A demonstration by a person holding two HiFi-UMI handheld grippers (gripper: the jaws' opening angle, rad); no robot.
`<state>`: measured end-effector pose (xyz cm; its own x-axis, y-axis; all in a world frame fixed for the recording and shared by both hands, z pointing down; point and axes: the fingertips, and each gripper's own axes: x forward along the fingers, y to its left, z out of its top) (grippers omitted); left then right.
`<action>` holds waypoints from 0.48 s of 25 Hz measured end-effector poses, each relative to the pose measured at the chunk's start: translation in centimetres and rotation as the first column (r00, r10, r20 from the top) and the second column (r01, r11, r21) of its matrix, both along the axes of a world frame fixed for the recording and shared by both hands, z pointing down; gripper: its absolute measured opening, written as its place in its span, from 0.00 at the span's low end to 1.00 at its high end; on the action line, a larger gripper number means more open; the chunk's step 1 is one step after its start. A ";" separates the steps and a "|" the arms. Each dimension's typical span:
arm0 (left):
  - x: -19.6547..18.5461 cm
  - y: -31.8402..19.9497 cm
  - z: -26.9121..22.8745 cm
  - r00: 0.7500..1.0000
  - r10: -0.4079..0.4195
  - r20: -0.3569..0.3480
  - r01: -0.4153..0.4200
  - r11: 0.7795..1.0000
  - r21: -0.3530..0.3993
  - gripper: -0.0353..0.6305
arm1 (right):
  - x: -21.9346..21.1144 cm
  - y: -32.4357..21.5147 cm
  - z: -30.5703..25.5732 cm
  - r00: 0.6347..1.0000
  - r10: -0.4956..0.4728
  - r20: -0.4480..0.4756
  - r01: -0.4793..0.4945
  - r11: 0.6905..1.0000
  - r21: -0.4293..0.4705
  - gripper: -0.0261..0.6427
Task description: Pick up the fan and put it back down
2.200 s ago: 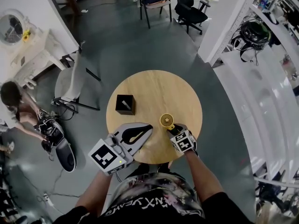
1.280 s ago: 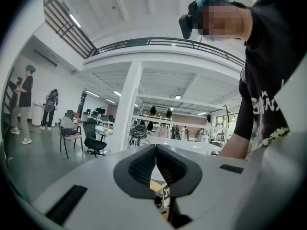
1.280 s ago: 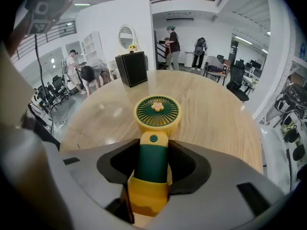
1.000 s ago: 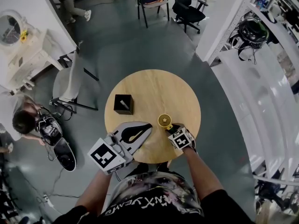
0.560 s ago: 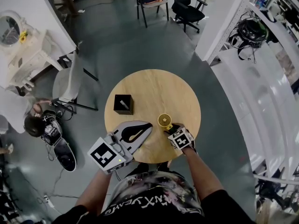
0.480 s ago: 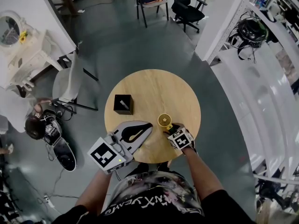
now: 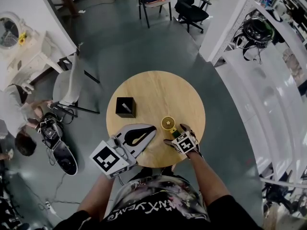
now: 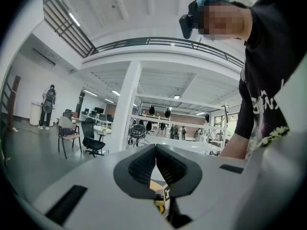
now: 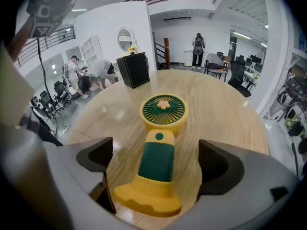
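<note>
Your right gripper [image 9: 156, 164] has just been opening: its jaws stand wide apart on either side of the fan [image 9: 162, 128], with the pads clear of its green handle. The fan lies flat on the round table [image 7: 153, 85], just below and right of centre in the head view. The put-down looks done, and only the retreat seems left. Your left gripper [image 8: 157, 166], at lower left, has its jaws together on nothing.

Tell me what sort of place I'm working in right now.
Probably an open-plan office or lab workspace, two storeys high. There is a round wooden table in an open floor area, a black office chair beyond it, white shelving loaded with gear on the right, and a railed mezzanine overhead.
</note>
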<state>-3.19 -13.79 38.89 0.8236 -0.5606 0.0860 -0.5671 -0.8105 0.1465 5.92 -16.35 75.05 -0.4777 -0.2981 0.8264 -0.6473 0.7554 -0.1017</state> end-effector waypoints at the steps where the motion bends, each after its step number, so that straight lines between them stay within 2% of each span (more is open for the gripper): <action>1: 0.1 0.0 0.0 1.000 0.000 0.001 0.000 1.000 -0.001 0.08 | 0.3 -0.2 0.0 1.000 0.003 -0.004 -0.003 1.000 0.001 0.89; 12: 0.1 -0.3 0.3 1.000 0.004 -0.003 -0.004 1.000 -0.001 0.08 | 1.8 -0.4 0.8 0.999 0.029 -0.035 -0.030 1.000 -0.006 0.91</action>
<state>-3.07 -14.09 39.18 0.8263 -0.5569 0.0842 -0.5630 -0.8130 0.1484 7.74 -16.73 75.86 -0.4397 -0.3058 0.8445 -0.6725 0.7353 -0.0839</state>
